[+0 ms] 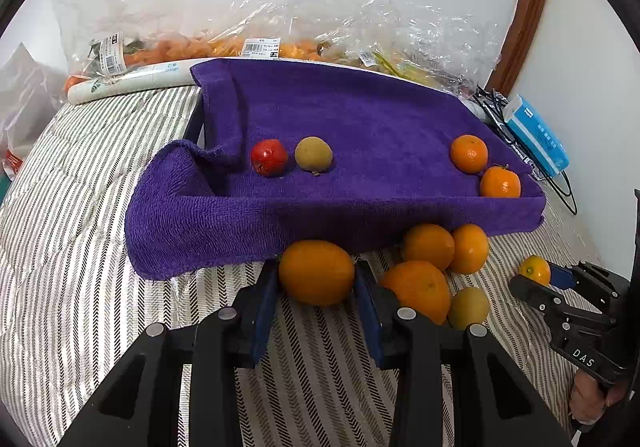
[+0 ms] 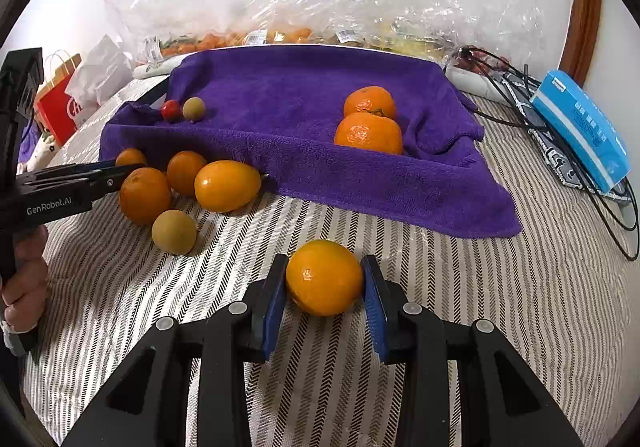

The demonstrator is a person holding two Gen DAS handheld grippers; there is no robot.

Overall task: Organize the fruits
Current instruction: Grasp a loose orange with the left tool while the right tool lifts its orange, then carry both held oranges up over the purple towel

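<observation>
An orange (image 1: 316, 273) is clamped in the left claw (image 1: 316, 287), another orange (image 2: 325, 277) in the right claw (image 2: 325, 287), ahead of which a purple towel (image 2: 304, 151) is spread.

Even, soft indoor light; sharp fisheye frames with dark rounded corners.

Diffuse light falls from above, so shadows are short and faint: a soft dark patch under the orange (image 2: 324, 277) between the right tongs (image 2: 325, 287), another under the fruit between the left tongs (image 1: 316, 279). Small white glints sit on the orange skins, and stronger glare sparkles on the clear plastic bags (image 1: 280, 7) far beyond the tongs. Colours are saturated, the purple towel (image 1: 360, 135) vivid. Focus holds from the tong fingers outward, with no motion blur. Straight lines bow toward the edges, and a black vignette rings each frame.
</observation>
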